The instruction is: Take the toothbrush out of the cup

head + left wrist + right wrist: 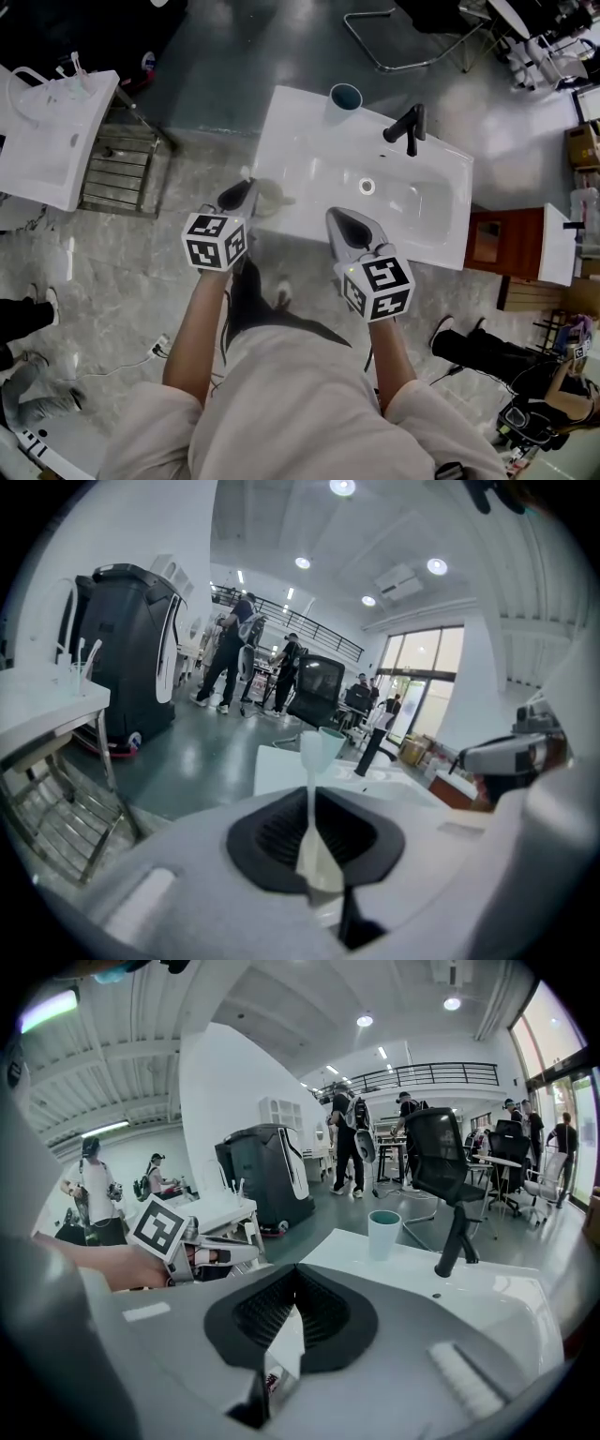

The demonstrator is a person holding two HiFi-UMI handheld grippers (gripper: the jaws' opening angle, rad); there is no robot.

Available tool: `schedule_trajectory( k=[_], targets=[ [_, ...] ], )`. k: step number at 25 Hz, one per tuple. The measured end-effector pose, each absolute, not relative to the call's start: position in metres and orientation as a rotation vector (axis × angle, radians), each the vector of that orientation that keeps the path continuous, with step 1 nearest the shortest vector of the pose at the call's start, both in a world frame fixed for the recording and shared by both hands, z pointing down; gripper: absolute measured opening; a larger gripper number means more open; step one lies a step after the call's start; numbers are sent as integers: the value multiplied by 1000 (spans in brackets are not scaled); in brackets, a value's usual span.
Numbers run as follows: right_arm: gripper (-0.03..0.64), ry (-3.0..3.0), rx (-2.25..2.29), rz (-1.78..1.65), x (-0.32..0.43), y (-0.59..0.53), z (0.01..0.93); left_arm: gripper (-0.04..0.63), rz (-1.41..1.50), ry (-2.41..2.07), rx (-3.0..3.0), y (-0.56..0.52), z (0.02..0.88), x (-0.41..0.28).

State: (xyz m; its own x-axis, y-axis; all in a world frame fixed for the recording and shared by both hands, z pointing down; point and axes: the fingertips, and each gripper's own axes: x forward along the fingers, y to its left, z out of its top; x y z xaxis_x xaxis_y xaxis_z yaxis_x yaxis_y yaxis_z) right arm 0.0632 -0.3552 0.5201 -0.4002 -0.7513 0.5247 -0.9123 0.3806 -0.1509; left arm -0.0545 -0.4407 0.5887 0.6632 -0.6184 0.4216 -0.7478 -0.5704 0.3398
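Note:
A white toothbrush stands upright between the jaws of my left gripper, which is shut on its handle, with the head poking out above. In the head view this gripper hovers over the left front edge of the white sink, and a pale shape shows at its tips. The teal cup stands at the sink's far edge, well away from the brush, and looks empty. My right gripper sits over the sink's front edge, shut with nothing in it. The cup shows ahead of it.
A black faucet rises at the sink's back right, by the drain. A second white basin on a metal rack stands to the left. A wooden cabinet is at the right. People's shoes show on the floor.

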Motion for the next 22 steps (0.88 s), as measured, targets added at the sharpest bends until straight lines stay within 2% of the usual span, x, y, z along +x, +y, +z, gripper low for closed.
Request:
schedule_trajectory(
  k=[11, 22],
  targets=[
    [5, -2309, 1505, 533, 76, -330, 487, 18, 416, -1099, 2528, -423, 548, -45],
    [5, -2383, 1554, 384, 86, -301, 429, 18, 430, -1166, 2722, -389, 469, -37]
  ],
)
